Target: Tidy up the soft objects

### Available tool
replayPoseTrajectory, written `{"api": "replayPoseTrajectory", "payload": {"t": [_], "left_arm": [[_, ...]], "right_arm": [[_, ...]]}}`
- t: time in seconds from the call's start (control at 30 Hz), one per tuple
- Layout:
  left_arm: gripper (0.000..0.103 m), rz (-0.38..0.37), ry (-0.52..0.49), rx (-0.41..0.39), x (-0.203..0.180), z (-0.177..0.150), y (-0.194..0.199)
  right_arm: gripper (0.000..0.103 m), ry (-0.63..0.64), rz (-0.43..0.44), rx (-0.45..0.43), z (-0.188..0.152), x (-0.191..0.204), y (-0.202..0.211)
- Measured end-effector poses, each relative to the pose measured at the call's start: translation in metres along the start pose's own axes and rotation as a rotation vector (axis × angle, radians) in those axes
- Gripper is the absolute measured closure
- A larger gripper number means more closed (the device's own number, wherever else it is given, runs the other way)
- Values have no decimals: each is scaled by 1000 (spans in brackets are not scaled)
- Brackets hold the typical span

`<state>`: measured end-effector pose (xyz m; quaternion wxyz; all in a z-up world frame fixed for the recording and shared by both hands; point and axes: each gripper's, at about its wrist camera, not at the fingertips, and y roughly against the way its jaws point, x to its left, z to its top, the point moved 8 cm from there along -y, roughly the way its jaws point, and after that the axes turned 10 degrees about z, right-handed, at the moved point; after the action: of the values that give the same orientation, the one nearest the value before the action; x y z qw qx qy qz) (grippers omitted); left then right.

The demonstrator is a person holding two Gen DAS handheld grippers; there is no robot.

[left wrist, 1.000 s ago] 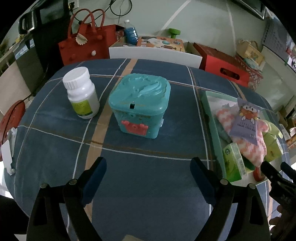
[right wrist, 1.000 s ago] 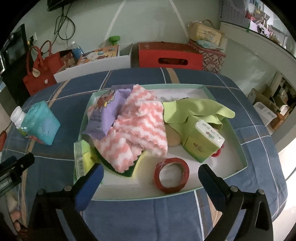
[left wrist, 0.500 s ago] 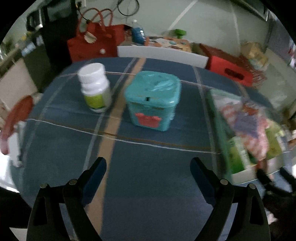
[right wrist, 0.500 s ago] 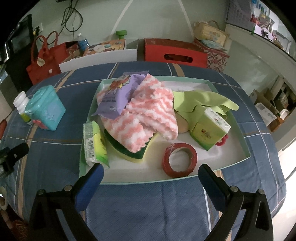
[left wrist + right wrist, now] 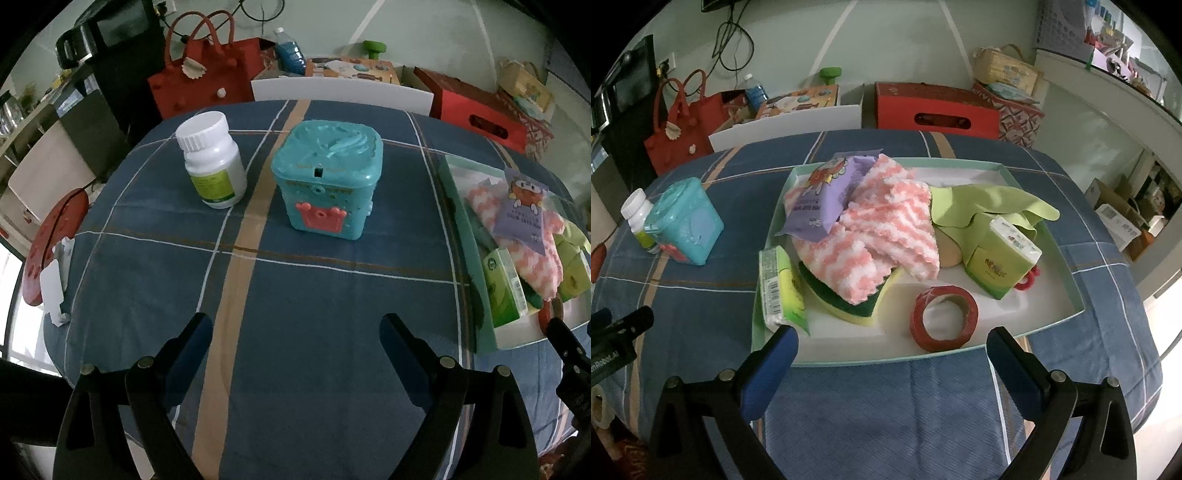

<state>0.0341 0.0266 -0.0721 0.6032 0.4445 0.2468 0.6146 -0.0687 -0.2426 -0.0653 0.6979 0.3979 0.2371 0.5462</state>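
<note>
Both grippers, right gripper (image 5: 892, 345) and left gripper (image 5: 295, 332), have fingers spread, holding nothing. Just beyond the right fingers, the tray (image 5: 1067, 291) holds a red tape roll (image 5: 943, 317), then the pink cloth (image 5: 882, 236) draped over a sponge (image 5: 849, 304). Grabbing the cloth may drag the purple packet (image 5: 827, 195) off.

A: What's behind the tabletop (image 5: 960, 406)?
B: A pale green wall (image 5: 905, 40), a red bag (image 5: 207, 81) and a red box (image 5: 934, 107) on the floor.
A: Light?
B: Dim; daylight at the right.
</note>
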Motion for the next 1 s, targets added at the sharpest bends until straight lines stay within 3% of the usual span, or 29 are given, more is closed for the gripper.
{"api": "replayPoseTrajectory", "payload": {"t": [1.0], "left_arm": [[11,-19,-110,65,-26,-7,-16]], "right_arm": [[0,35,16,-1,2,1,-13]]}}
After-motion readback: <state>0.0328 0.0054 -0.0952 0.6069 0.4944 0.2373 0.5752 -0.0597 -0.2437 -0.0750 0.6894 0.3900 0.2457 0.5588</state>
